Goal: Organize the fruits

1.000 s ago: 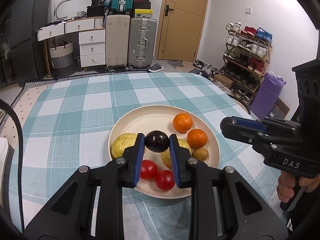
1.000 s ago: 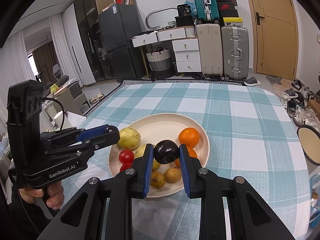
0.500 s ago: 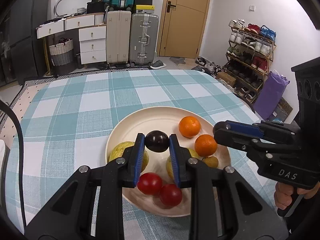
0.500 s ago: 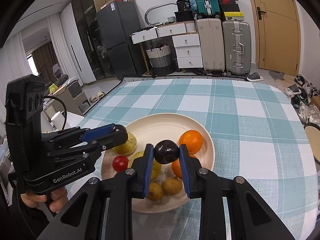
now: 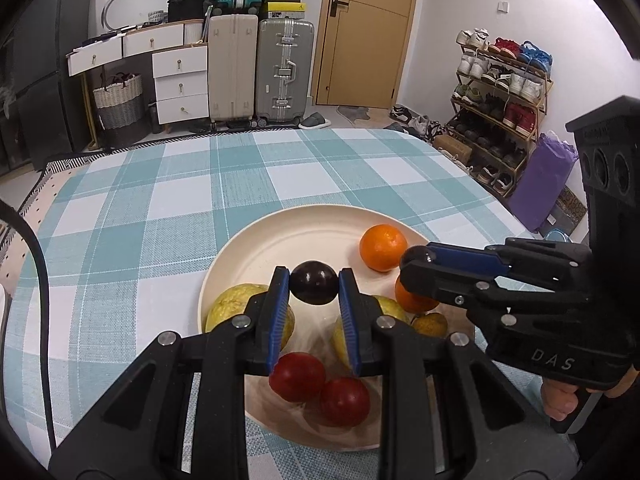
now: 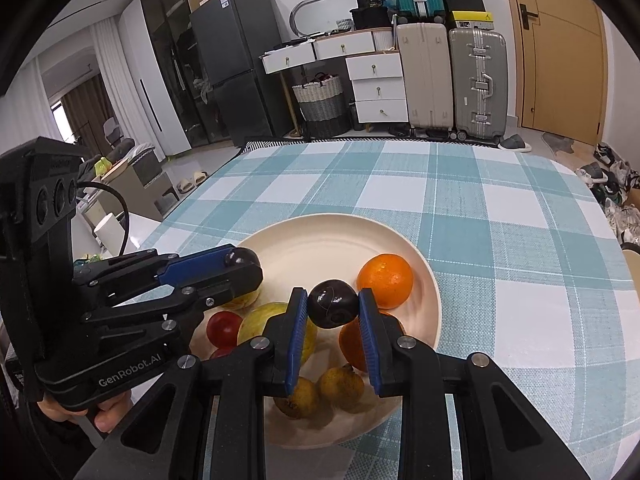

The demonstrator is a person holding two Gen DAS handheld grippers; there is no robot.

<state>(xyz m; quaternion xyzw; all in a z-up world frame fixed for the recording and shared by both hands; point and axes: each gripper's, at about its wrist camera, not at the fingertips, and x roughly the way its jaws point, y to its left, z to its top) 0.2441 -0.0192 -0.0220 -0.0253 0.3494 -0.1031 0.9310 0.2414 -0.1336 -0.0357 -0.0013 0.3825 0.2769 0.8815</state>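
Observation:
A cream plate (image 5: 280,240) (image 6: 320,240) on the checked tablecloth holds two oranges (image 5: 383,247) (image 6: 385,281), two yellow-green fruits (image 5: 228,307) (image 6: 260,322), two red fruits (image 5: 298,376) (image 6: 224,328) and small brown ones (image 6: 340,386). My left gripper (image 5: 314,288) is shut on a dark plum (image 5: 314,288) above the plate. My right gripper (image 6: 332,304) is shut on another dark plum (image 6: 332,304) above the plate. Each gripper shows in the other's view, left (image 6: 240,264) and right (image 5: 416,264).
The tablecloth (image 5: 160,220) covers the table beyond and left of the plate. Suitcases (image 5: 256,68), drawers and a shoe rack (image 5: 500,92) stand across the room. Another plate's edge (image 6: 632,268) shows at the table's right.
Both grippers have moved forward over the plate, each still holding its dark plum, and have come closer together. The plate looms larger in both views.

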